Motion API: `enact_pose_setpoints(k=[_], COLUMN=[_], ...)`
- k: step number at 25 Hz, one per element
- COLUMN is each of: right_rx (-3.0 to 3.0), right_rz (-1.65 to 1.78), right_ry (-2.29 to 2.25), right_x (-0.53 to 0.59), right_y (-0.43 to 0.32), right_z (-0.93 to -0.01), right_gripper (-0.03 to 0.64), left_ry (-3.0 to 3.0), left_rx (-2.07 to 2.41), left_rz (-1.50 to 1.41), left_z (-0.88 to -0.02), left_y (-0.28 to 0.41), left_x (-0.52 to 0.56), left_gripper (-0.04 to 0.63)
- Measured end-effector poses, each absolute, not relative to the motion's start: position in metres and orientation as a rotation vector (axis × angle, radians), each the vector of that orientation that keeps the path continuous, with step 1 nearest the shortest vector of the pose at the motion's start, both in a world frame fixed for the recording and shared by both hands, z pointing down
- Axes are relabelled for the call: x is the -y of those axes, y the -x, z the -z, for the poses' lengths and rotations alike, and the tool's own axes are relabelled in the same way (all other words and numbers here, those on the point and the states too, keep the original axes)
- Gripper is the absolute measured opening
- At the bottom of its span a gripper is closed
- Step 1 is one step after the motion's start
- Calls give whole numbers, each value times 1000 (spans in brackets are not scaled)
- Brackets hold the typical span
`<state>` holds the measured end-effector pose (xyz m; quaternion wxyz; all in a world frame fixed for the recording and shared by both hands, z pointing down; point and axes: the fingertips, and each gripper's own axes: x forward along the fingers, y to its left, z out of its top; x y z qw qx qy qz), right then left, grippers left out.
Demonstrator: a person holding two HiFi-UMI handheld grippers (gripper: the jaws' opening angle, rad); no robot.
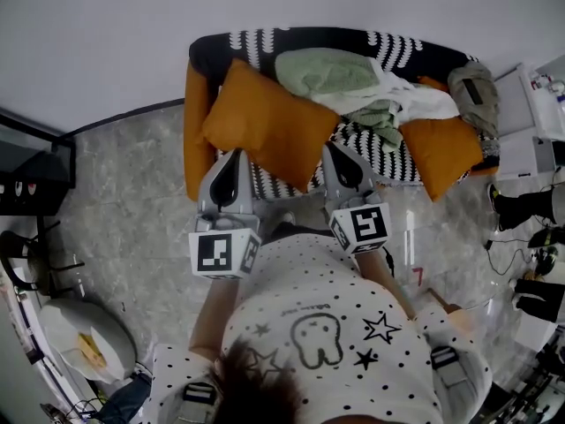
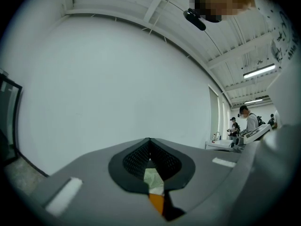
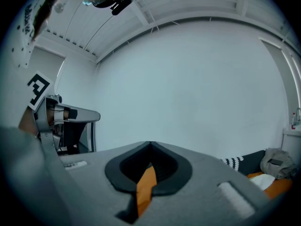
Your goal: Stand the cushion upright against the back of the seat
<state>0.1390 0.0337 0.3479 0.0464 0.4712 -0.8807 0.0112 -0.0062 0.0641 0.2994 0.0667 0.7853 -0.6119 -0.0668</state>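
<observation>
You had the cushion (image 1: 269, 131) pinched along its lower edge by both tools. The left gripper (image 1: 231, 157) fingers were closed on the 7 o'clock corner, and the right gripper (image 1: 341, 155) fingers were closed on an orange fold at 4 o'clock. It sat tilted over the seat (image 1: 388, 162), with its top toward the sofa back (image 1: 291, 41), and probably wasn't leaning on it yet. Left to do: push it back, then release.

A clothes pile (image 1: 353, 82) and a second cushion (image 1: 441, 153) crowded the seat toward 2 o'clock. The floor (image 1: 132, 175) was grey marbled and the wall (image 1: 106, 25) plain white.

- Orange square cushion (image 1: 269, 135): left of centre in the upper frame, turned diamond-wise over the seat's left end.
- Seat (image 1: 265, 42): black-and-white patterned, orange-sided, top centre.
</observation>
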Motion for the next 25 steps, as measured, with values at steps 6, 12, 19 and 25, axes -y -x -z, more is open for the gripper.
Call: enact_pose_setpoints(k=[6,12,19,25], right_rx=[2693,2686,2617,2593], right_rz=[-64,-138,-149,-142], right_ry=[-1424,-1450,-1540,-1551], right_x=[-40,-48,-47,-41], right_y=[-148,-159,-184,-190], right_z=[-352,-359,-365,-365], right_gripper=[-2,-2,-2,-2], left_ry=[-2338,-2373,-2428,-2440], left_rx=[1872,1861,1797,1779], left_rz=[171,108,118,127], left_z=[-300,-299,-295,-293], left_y=[3,-7,-27,-34], left_x=[-76,-73,-54,-45], left_gripper=[-5,-5,-5,-5])
